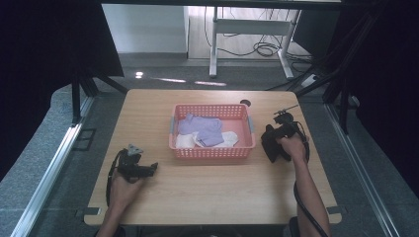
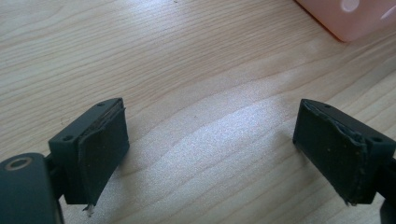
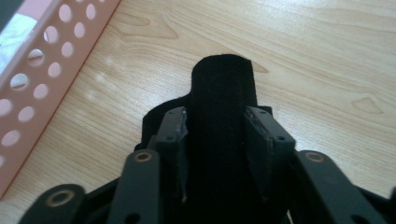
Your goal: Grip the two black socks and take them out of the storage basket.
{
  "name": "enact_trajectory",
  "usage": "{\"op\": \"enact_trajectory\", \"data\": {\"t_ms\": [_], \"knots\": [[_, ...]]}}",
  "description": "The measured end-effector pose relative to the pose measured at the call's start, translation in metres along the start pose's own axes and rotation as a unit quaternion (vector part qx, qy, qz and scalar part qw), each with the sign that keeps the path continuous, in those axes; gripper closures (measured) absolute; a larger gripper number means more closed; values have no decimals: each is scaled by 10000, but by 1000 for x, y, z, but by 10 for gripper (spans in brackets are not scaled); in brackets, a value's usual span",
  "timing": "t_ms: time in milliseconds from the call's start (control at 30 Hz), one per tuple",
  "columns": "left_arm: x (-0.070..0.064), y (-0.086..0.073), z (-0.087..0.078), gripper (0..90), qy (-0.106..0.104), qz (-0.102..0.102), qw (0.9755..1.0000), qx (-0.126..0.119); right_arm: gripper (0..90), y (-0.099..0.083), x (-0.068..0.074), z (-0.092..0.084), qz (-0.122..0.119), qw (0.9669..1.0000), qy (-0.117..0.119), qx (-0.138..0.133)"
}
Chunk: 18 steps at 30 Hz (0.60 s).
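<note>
At the right of the high view, the right gripper (image 1: 274, 143) rests low over the wooden table (image 1: 207, 192), its jaws part-open with a black sock (image 3: 224, 88) standing between them. In the right gripper view the sock rises through the centre of the frame, its rounded end jutting past the jaw tips and its sides meeting both pads (image 3: 180, 135); the rest of it lies dark on the wood beneath. The pink perforated basket (image 3: 42, 70) cuts across the upper left corner of that view, just beside the sock but apart from it.

At the lower left of the high view, the left gripper (image 1: 152, 169) lies on the tabletop in the person's left hand (image 1: 123, 190), pointing towards the centre of the frame. In the left gripper view its jaws are spread wide over bare wood grain, nothing between them, with a corner of the basket in the upper right.

The basket sits at the centre of the table in the high view, holding a purple sock (image 1: 202, 128) on top of white socks (image 1: 228, 139).
</note>
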<state>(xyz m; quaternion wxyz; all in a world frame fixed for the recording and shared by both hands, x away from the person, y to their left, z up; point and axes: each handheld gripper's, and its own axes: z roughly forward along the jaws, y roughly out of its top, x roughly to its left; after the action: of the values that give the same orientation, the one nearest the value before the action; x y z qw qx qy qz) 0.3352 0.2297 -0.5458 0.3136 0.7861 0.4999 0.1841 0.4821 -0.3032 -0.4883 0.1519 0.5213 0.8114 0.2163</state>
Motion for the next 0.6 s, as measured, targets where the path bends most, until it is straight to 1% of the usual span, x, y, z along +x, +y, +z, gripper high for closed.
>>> {"op": "enact_trajectory", "data": {"t_ms": [67, 100, 133, 233, 267, 333, 400, 467, 567, 600], "knots": [[0, 0, 0, 100, 0, 0, 10000, 0, 512, 1, 0, -3, -2, 10000, -3, -27], [0, 0, 0, 100, 0, 1, 10000, 1, 435, 2, -1, -6, -17, 10000, -2, -53], [0, 0, 0, 100, 0, 1, 10000, 1, 435, 2, -1, -6, -17, 10000, -2, -53], [0, 0, 0, 100, 0, 0, 10000, 0, 312, 4, -3, -7, -4, 10000, 38, -81], [0, 0, 0, 100, 1, 2, 10000, 1, 312, 4, -3, -7, -4, 10000, 38, -81], [0, 0, 0, 100, 0, 1, 10000, 1, 255, 4, -3, -8, 13, 9999, -10, -119], [0, 0, 0, 100, 0, 0, 10000, -1, 239, 5, -3, -11, 7, 9999, 32, -164], [0, 0, 0, 100, 0, -2, 10000, 0, 213, 6, -2, -15, 20, 9997, 14, -228], [0, 0, 0, 100, 0, -5, 10000, 0, 185, 10, 3, -25, -64, 9995, -1, -313], [0, 0, 0, 100, 0, -5, 10000, 0, 185, 10, 3, -25, -64, 9995, -1, -313]]}}
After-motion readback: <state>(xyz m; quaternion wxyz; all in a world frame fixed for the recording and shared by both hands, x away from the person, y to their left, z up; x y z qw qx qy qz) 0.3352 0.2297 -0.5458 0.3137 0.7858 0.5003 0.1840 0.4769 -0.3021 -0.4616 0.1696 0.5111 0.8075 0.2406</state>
